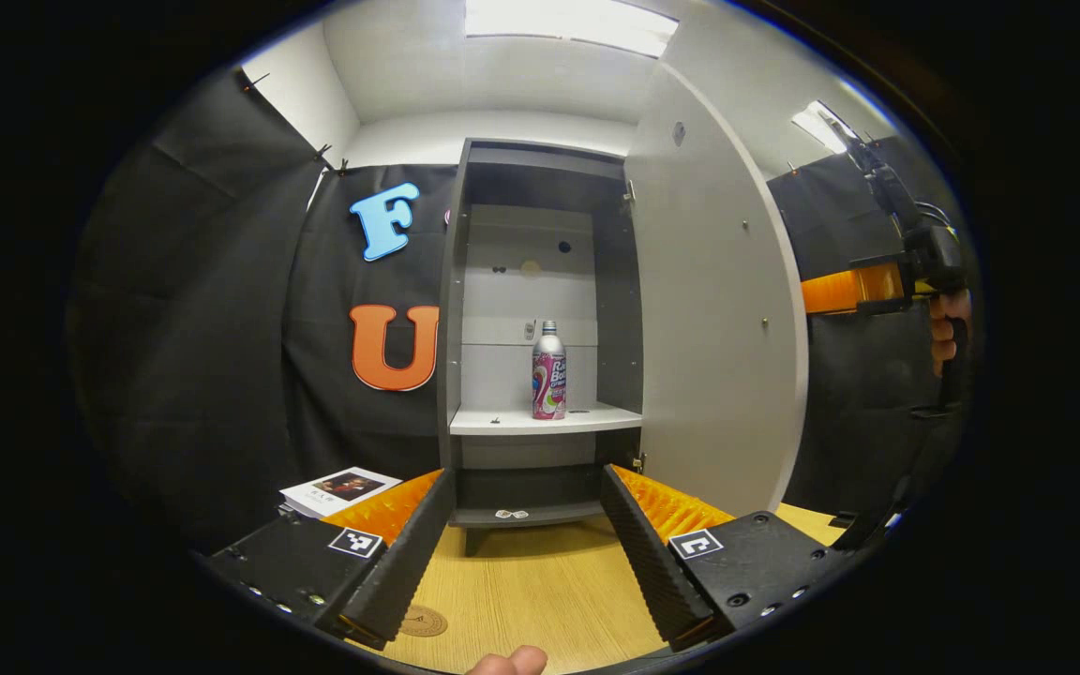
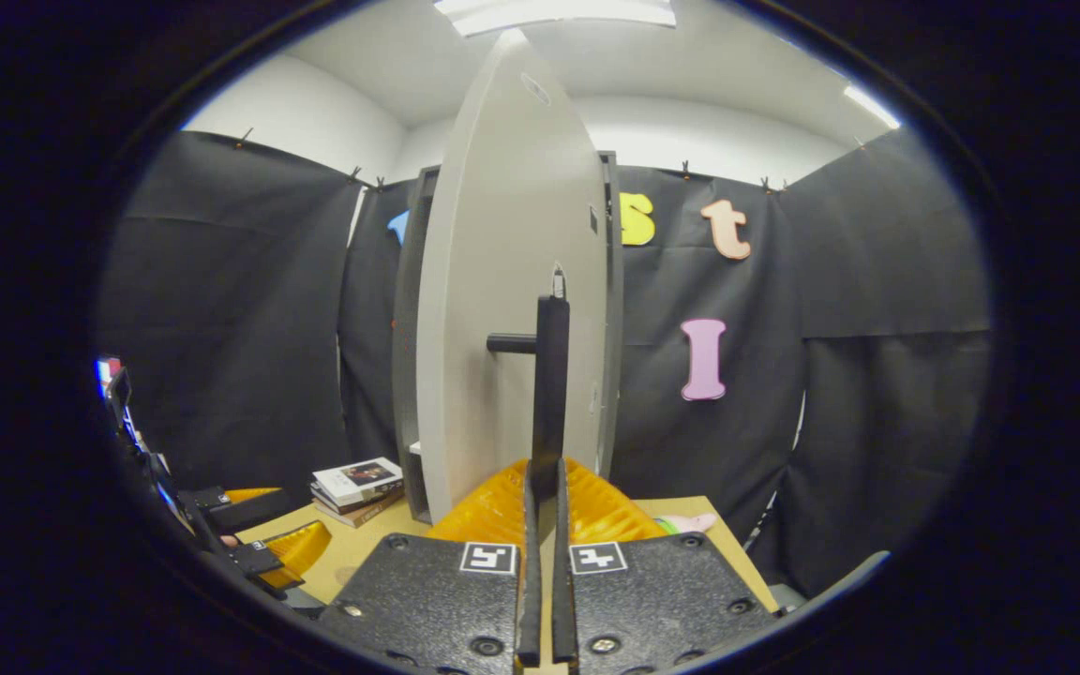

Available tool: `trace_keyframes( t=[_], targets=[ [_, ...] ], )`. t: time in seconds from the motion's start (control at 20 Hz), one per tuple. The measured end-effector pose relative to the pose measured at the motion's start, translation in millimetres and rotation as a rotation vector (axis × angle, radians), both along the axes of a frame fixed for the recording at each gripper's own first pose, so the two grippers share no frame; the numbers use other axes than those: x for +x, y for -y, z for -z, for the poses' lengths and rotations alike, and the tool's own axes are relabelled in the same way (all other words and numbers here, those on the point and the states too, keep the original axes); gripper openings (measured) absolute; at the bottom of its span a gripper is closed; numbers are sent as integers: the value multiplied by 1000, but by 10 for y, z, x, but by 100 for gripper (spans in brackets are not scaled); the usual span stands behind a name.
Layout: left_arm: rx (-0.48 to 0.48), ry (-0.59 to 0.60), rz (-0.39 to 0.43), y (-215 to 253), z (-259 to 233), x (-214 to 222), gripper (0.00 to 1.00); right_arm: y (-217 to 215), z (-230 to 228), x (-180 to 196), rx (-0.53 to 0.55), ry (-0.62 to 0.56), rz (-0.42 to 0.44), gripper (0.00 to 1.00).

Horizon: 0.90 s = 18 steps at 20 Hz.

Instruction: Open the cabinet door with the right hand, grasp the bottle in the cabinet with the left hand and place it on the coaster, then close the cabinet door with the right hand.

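Note:
The grey cabinet [image 1: 540, 178] stands open, its door [image 1: 718, 309] swung out to the right. On the white shelf [image 1: 502, 422] a pink and silver bottle [image 1: 548, 371] stands upright. My left gripper [image 1: 527, 480] is open, low in front of the cabinet and well short of the bottle. A round brown coaster [image 1: 423, 621] lies on the wooden table [image 1: 540, 581] under its left finger. In the right gripper view my right gripper [image 2: 545, 480] is shut on the door's black bar handle [image 2: 551, 375], and the door [image 2: 502, 281] is seen edge-on. That gripper [image 1: 924, 267] also shows at the far right of the left gripper view.
A stack of books [image 1: 338, 487] [image 2: 357, 483] lies on the table left of the cabinet. A pink thing [image 2: 685, 521] lies at the table's right edge. Black cloth walls close the booth. A thumb [image 1: 507, 661] shows at the bottom edge.

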<state>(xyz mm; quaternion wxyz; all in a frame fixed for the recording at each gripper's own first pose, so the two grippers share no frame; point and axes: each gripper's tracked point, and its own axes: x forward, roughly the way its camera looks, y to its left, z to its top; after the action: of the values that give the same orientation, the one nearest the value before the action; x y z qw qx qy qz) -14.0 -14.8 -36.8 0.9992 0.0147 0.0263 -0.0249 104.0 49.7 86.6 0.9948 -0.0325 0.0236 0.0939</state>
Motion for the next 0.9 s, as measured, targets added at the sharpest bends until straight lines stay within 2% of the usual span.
trace_keyframes(
  t=[0.3, 0.55, 0.75, 0.9],
  targets=[
    [3, -5, 25, 157, 34, 0, 95, 322, -18, 23, 22, 11, 55, 4],
    [15, -10, 25, 209, 42, -42, 95, 695, -29, 72, 24, 21, 153, 4],
    [15, -16, 18, 211, 57, -40, 95, 654, -14, 70, 77, 15, 84, 4],
    [21, -14, 10, 216, 44, -48, 95, 737, -26, 80, 13, 42, 106, 4]
  ],
)
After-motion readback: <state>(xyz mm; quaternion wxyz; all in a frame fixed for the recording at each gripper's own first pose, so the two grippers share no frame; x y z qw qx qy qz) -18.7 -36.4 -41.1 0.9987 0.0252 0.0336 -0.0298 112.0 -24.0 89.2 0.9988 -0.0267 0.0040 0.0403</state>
